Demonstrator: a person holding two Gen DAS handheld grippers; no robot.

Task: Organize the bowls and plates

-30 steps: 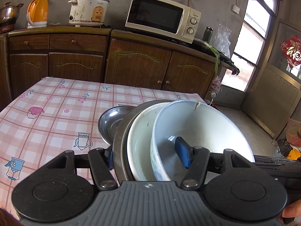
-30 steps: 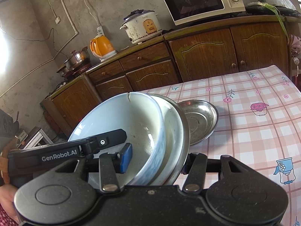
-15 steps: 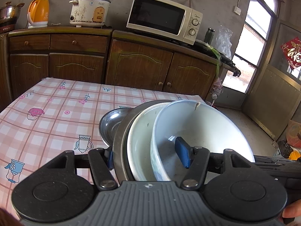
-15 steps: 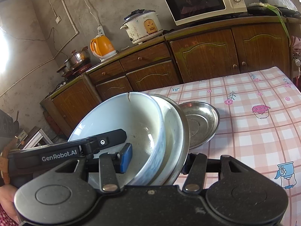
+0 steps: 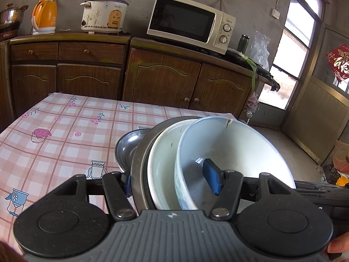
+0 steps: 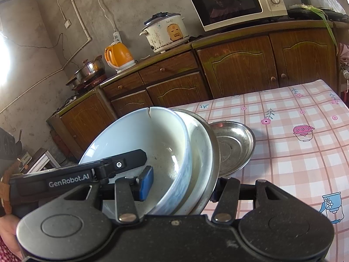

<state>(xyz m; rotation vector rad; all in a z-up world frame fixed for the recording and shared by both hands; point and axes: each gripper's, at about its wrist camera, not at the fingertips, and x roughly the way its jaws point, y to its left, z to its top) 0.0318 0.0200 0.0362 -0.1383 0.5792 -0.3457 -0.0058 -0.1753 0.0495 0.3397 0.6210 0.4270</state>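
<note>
A nested stack stands tilted on edge above the table: a cracked white bowl (image 5: 240, 148) (image 6: 135, 139), a second white bowl (image 5: 163, 166) (image 6: 200, 152) and an outer metal bowl (image 5: 139, 174) (image 6: 215, 144). My left gripper (image 5: 171, 182) is shut on the stack's rims, one blue pad inside the cracked bowl and the other against the metal bowl's back. My right gripper (image 6: 181, 187) clamps the same stack from the opposite side; its outer pad is hidden behind the metal bowl. A shallow steel plate (image 5: 128, 148) (image 6: 235, 148) lies on the table just behind the stack.
The table (image 5: 54, 152) (image 6: 294, 163) has a pink checked cloth. Wooden cabinets (image 5: 163, 78) run along the far wall with a microwave (image 5: 189, 19), a rice cooker (image 5: 102, 15) and an orange kettle (image 5: 44, 16). A person's hand (image 6: 8, 231) holds the left gripper's handle.
</note>
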